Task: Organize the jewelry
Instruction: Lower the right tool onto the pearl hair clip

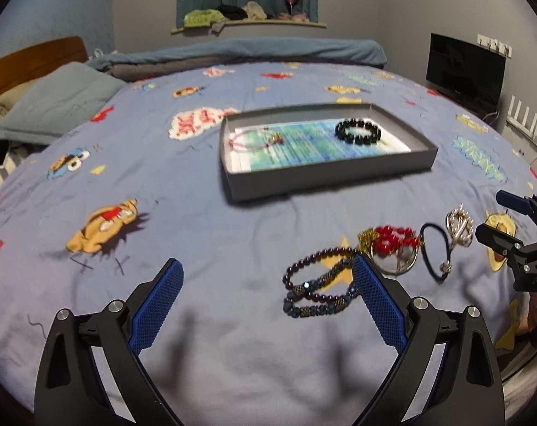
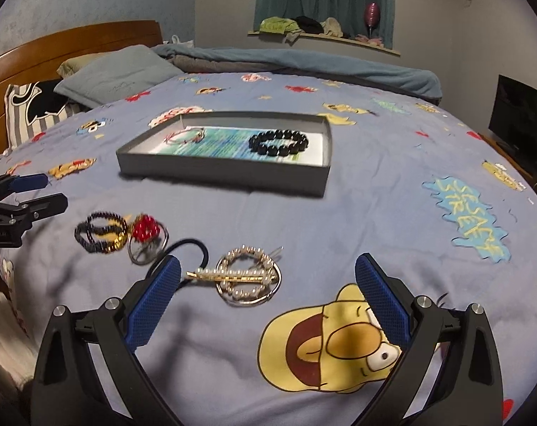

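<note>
Bed (image 2: 375, 213), cartoon sheet. Tray (image 1: 325, 174) beyond both tongs holds two bracelets (image 1: 358, 132); four pieces (image 2: 247, 275) left near tongs, left (image 1: 268, 284) and right (image 2: 268, 280), both apart, empty.

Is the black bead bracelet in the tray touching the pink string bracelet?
Apart. The right wrist view shows the black bead bracelet and the pink string bracelet with printed paper bare between them.

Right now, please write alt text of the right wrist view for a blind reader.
The open right claw hovers over a pearl hair clip on a blue cartoon bedsheet. Beyond lies a grey tray holding a black bead bracelet.
</note>
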